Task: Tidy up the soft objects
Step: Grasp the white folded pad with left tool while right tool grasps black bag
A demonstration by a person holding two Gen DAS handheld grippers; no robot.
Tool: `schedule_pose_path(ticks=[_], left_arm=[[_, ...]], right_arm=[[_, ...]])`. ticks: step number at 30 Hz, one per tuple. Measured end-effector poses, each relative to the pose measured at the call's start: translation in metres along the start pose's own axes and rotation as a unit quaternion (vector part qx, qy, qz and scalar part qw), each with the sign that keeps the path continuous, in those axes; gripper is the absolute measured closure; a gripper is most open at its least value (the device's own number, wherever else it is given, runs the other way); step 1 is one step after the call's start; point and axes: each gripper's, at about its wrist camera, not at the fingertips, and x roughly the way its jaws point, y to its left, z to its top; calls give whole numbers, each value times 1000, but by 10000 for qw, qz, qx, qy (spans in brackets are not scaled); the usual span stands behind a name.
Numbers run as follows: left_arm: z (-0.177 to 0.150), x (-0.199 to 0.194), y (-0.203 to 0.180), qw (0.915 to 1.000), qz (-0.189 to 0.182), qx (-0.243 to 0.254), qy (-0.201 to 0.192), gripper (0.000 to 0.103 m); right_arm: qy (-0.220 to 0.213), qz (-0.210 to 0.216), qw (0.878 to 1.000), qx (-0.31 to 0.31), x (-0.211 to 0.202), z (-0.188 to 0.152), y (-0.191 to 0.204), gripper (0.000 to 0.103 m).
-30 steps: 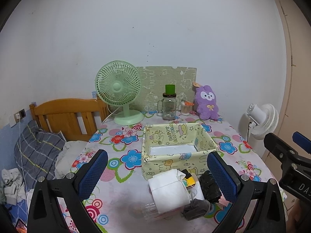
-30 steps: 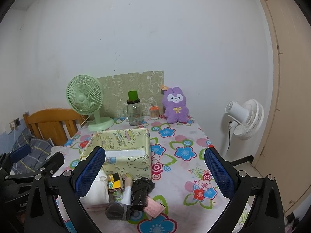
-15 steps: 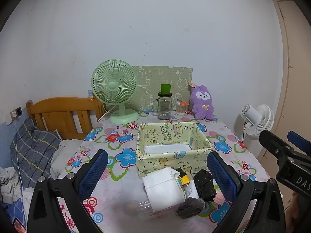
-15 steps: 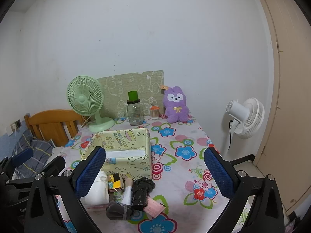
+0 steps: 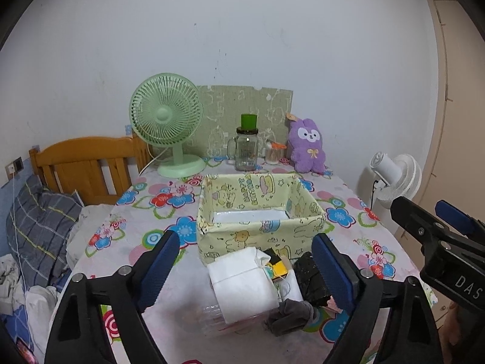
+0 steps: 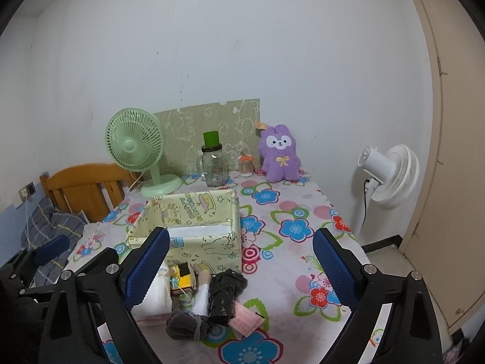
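A yellow-green fabric basket (image 5: 260,230) (image 6: 194,239) stands mid-table. In front of it lies a pile: a folded white cloth (image 5: 242,285) (image 6: 153,298), a black bundle (image 5: 309,279) (image 6: 225,294), grey rolled socks (image 5: 291,315) (image 6: 186,323), a small yellow-black item (image 5: 277,265) (image 6: 183,277) and a clear plastic bottle (image 5: 215,318). A purple plush bunny (image 5: 307,145) (image 6: 280,153) sits at the back. My left gripper (image 5: 245,273) is open and empty above the pile. My right gripper (image 6: 239,270) is open and empty, also above the pile.
A green fan (image 5: 166,127), a glass jar with green lid (image 5: 247,148) and a small cup (image 5: 274,153) stand at the table's back. A white fan (image 6: 385,176) stands on the right beside the table. A wooden bed and bedding (image 5: 45,218) are on the left.
Both grippers have drawn back and risen slightly, so the table looks a little lower and farther. Jaws stay open. Nothing on the table has moved.
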Motion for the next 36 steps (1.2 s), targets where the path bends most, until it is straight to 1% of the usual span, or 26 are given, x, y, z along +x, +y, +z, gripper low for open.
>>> schedule_pose_path(ticks=[3, 13, 16, 18, 25, 27, 32, 36], left_arm=[[-5, 5, -2, 9998, 167, 69, 28, 15], [-23, 29, 1, 9990, -145, 5, 421, 16], [-26, 34, 1, 9987, -154, 27, 478, 16], [-29, 38, 1, 9984, -184, 36, 525, 16], [-37, 55, 4, 9968, -219, -16, 770, 16], [-39, 60, 5, 9962, -226, -26, 838, 16], [-44, 73, 7, 9946, -229, -55, 1008, 17], [-48, 81, 6, 9933, -219, -17, 1134, 17]], right_arm=[[75, -6, 10000, -27, 6, -4, 1, 8], [395, 78, 9991, -96, 32, -23, 7, 13], [508, 124, 9985, -138, 40, -28, 9, 14], [574, 165, 9981, -132, 44, -31, 10, 17], [791, 255, 9964, -166, 62, -40, 13, 19], [866, 279, 9957, -174, 67, -43, 15, 21], [1028, 314, 9940, -204, 81, -48, 19, 23], [1245, 390, 9912, -243, 94, -53, 21, 29]])
